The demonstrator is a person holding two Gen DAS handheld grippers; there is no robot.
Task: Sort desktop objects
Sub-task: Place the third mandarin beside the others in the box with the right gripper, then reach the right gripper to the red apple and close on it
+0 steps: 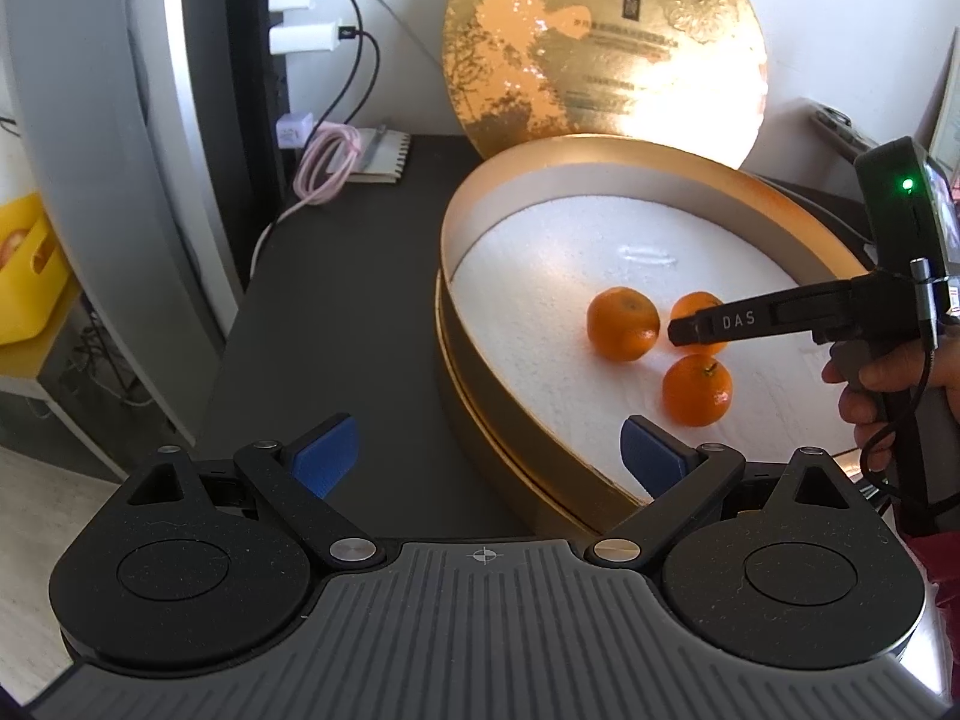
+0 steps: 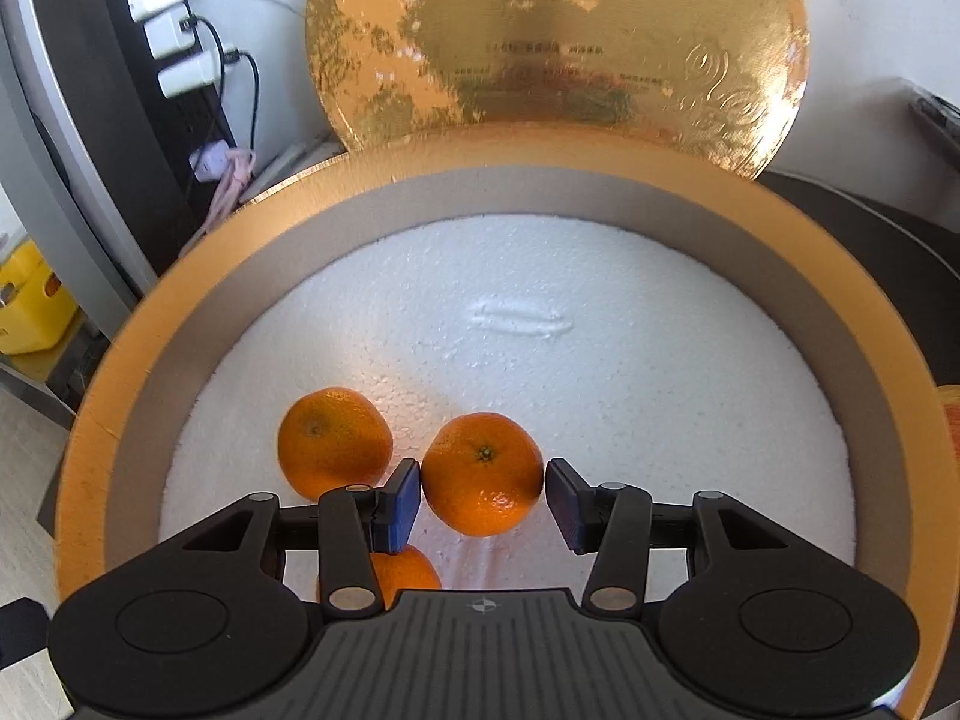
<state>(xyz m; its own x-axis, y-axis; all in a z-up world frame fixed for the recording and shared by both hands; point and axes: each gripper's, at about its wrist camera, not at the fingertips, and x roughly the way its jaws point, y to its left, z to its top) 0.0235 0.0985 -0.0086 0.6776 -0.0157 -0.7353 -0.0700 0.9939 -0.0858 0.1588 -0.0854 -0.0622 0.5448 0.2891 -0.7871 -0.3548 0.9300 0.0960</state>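
Right wrist view shows my right gripper with its blue pads flanking a small orange mandarin on white foam inside the round gold box; grip looks nearly released, so I'd open fully before lifting away. Two more mandarins sit nearby. My left gripper hangs wide open, empty.

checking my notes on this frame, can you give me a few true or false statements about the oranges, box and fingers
1. Three oranges lie in the round gold box. True.
2. The right gripper has an orange between its fingers. True.
3. The left gripper holds an orange. False: it is open and empty, above the box's near rim.
4. The box floor is black. False: it is white foam.
5. The gold lid covers the box. False: it leans upright behind it.
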